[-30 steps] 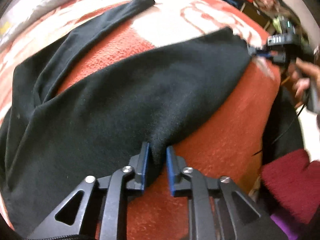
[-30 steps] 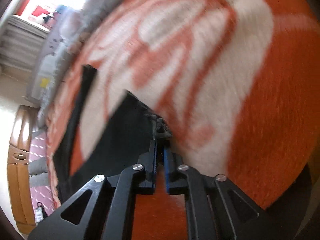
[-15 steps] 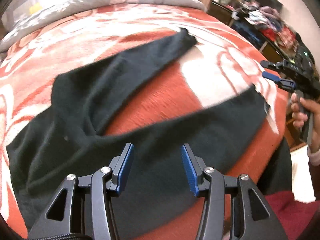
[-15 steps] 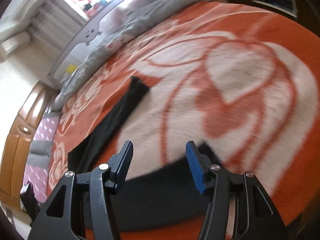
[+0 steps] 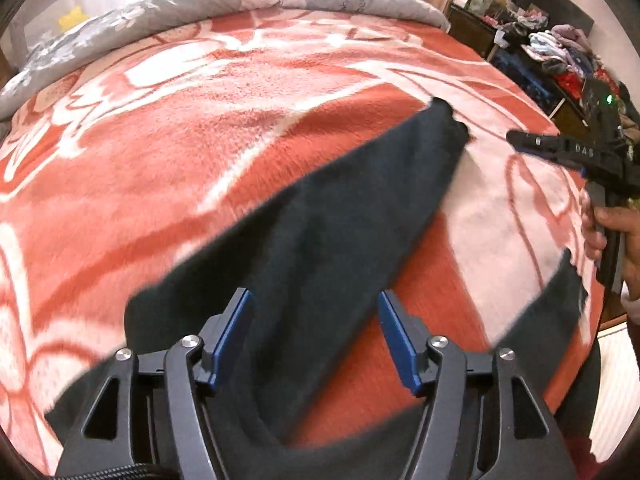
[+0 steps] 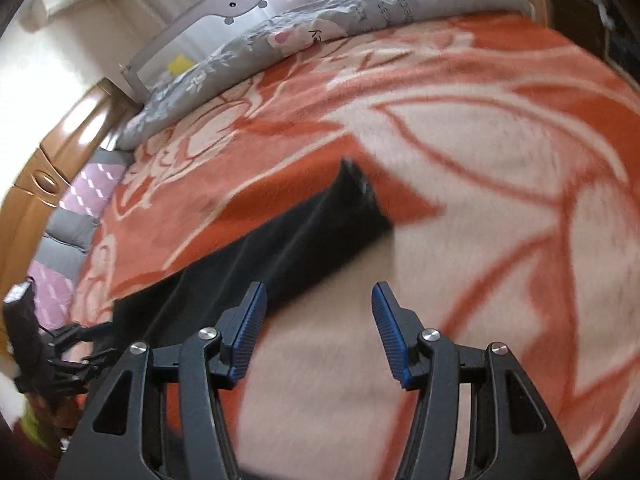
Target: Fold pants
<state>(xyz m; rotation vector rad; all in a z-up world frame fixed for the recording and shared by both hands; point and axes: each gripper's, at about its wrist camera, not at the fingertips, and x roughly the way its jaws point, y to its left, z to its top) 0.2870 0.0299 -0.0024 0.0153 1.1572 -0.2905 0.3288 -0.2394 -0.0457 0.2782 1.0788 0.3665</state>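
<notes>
From the left wrist view, one pair of black pants (image 5: 340, 216) lies spread on the orange-and-white blanket (image 5: 168, 152) that covers the bed. Its two legs splay apart in a V: one runs up toward the middle of the bed, the other stretches along the near edge to the right. The left gripper (image 5: 316, 336) hangs above the crotch area, its jaws having just been opening, and now they stand wide with nothing pinched between them. At the right edge a hand (image 5: 612, 236) holds the right gripper (image 5: 524, 142) above the blanket, apart from the cloth.

From the right wrist view, the right gripper (image 6: 318, 332) also has its jaws parted and empty, over bare blanket just beside the far leg's cuff (image 6: 356, 196). The left gripper (image 6: 86, 344) shows dimly at the left edge.

By my reckoning the pants are only laid out; no fold is made yet. Bringing the legs together looks like the next job, then folding them shorter. A grey quilt (image 6: 320, 24) lies at the head.
</notes>
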